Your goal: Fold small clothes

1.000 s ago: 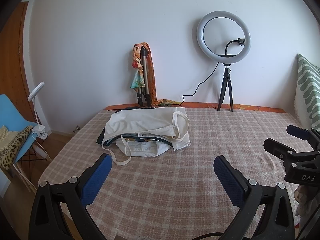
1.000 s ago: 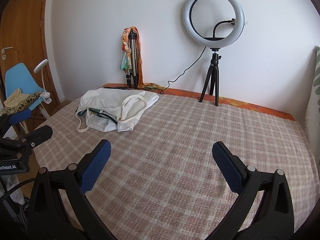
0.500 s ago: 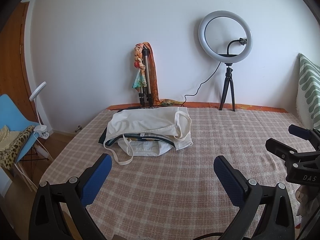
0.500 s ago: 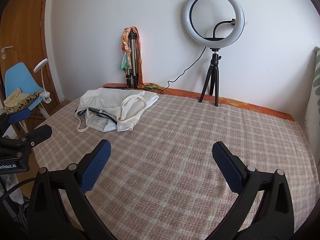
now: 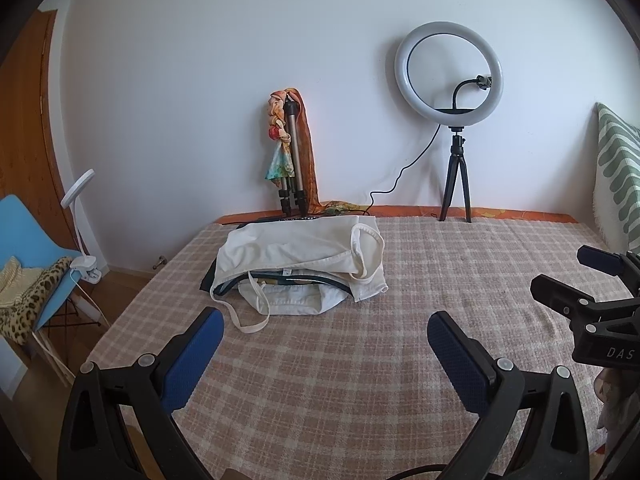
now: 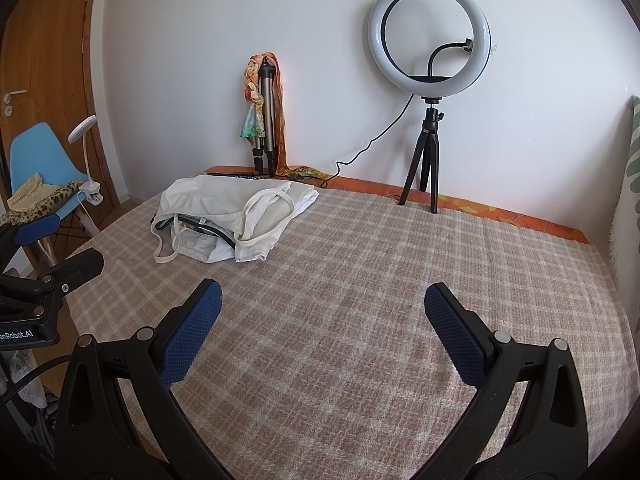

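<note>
A bed spread with a pink-and-cream checked woven blanket point(image 6: 360, 320) serves as the folding surface, most of it bare. A heap of small white strappy garments point(image 5: 298, 264) waits unfolded at its far left side, near the wall. The left gripper point(image 5: 324, 344) and right gripper point(image 6: 320, 316) hover well short of the heap, blue-padded jaws spread wide and empty, apparently poised to reach. Since a second ago, the left view has edged slightly closer; the heap is unmoved.

White wall point(image 5: 200, 80) behind a checked bed cover point(image 5: 360, 360); ring light point(image 5: 448, 74) on a tripod; blue chair point(image 5: 24, 240) beside a wooden door point(image 6: 44, 60).
</note>
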Available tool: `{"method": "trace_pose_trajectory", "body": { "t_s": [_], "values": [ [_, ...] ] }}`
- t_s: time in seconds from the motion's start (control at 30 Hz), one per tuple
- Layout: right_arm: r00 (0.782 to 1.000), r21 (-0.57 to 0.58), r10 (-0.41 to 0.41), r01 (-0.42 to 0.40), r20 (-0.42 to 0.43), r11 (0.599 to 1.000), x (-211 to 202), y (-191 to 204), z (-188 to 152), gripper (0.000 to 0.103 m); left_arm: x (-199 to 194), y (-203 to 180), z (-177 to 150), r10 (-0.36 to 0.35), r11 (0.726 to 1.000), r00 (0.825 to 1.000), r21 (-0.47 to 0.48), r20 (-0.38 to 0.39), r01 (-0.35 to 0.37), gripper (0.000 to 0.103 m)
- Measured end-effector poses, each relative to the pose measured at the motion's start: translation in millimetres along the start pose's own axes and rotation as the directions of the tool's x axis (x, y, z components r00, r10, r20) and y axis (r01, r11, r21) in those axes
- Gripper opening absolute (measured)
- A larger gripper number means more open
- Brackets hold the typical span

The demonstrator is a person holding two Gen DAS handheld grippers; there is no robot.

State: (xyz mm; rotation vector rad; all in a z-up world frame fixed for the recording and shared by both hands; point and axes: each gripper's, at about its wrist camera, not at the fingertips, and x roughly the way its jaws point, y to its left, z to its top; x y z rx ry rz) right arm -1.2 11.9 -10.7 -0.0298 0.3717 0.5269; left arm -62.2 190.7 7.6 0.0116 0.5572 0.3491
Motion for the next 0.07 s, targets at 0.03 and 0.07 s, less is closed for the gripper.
{"method": "trace_pose_trajectory", "body": {
  "t_s": [0.03, 0.07],
  "values": [
    [1.000, 0.000, 0.000, 0.000, 0.001, 1.000, -0.2, 0.0, -0.3, 0.103, -0.2, 0.0, 0.0, 0.003, 1.000, 1.000, -0.001, 0.000, -0.003, 0.103],
    [1.000, -0.002, 0.000, 0.000, 0.001, 1.000, 0.1, -0.4, 0.1, 0.103, -0.5, 0.1, -0.1, 0.006, 1.000, 1.000, -0.004, 0.001, -0.006, 0.103]
  ]
}}
